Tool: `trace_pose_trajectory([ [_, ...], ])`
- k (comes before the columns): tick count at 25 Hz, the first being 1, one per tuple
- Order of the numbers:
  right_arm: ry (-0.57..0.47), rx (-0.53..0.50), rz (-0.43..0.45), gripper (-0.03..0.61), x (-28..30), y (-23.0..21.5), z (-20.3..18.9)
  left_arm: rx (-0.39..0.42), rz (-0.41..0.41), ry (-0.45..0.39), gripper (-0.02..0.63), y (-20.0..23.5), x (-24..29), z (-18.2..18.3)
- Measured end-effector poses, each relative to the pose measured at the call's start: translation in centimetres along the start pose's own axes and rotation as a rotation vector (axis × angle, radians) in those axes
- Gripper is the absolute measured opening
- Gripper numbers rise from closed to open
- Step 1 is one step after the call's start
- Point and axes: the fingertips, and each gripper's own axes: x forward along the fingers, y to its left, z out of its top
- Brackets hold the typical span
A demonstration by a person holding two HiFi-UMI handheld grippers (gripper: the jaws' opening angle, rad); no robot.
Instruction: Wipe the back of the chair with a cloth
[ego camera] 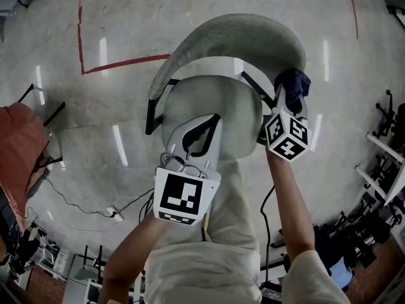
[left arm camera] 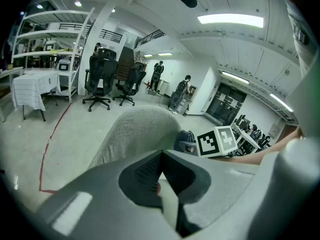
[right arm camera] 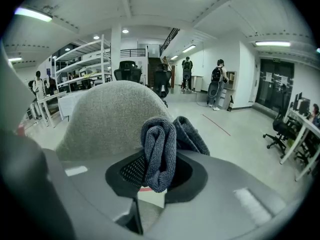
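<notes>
- The chair [ego camera: 215, 100] stands on a pale polished floor [ego camera: 120, 18], its grey seat towards the person and its curved backrest [ego camera: 240, 37] on the far side.
- The right gripper [ego camera: 285, 103] is up at the right end of the backrest. Its jaws pinch a bunched dark blue cloth [ego camera: 292, 84].
- In the right gripper view, a thick fold of the cloth [right arm camera: 161, 134] stands up between the closed-in jaws of the right gripper [right arm camera: 158, 166], with a second lobe falling off to the right. The speckled backrest [right arm camera: 110, 114] rises just behind it. I cannot tell whether fabric and chair actually touch.
- The left gripper [ego camera: 217, 118] hangs over the seat, pointing at the backrest. Its jaws are pressed together at the tips and carry nothing.
- The left gripper view shows the same: the left gripper [left arm camera: 161, 154] has its dark pads meeting in a point, the backrest [left arm camera: 135, 129] is ahead, and the cloth [left arm camera: 186, 140] sits just beside the backrest's right edge, next to the marker cube [left arm camera: 217, 140].
- A red line [ego camera: 120, 62] is taped on the floor beyond the chair.
- Black office chairs [left arm camera: 100, 81] stand near some shelving, and people [right arm camera: 218, 84] stand far off.
</notes>
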Motion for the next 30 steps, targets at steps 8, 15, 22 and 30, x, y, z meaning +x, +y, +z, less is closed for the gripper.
trace_pose_trajectory([
  [8,0.002,-0.007,0.016,0.087,0.9,0.9,0.5,-0.019,0.011,-0.012,0.0,0.9,0.7,0.6],
  [15,-0.009,-0.023,0.037,0.087,1.5,2.5,1.0,-0.025,0.016,-0.006,0.0,1.5,0.8,0.4],
  [22,-0.023,-0.07,0.094,0.087,2.4,5.1,1.8,-0.031,0.02,-0.012,0.0,2.2,0.9,0.7],
  [30,-0.037,-0.114,0.165,0.087,3.4,8.6,2.8,-0.045,0.043,-0.024,0.0,3.4,0.3,0.9],
])
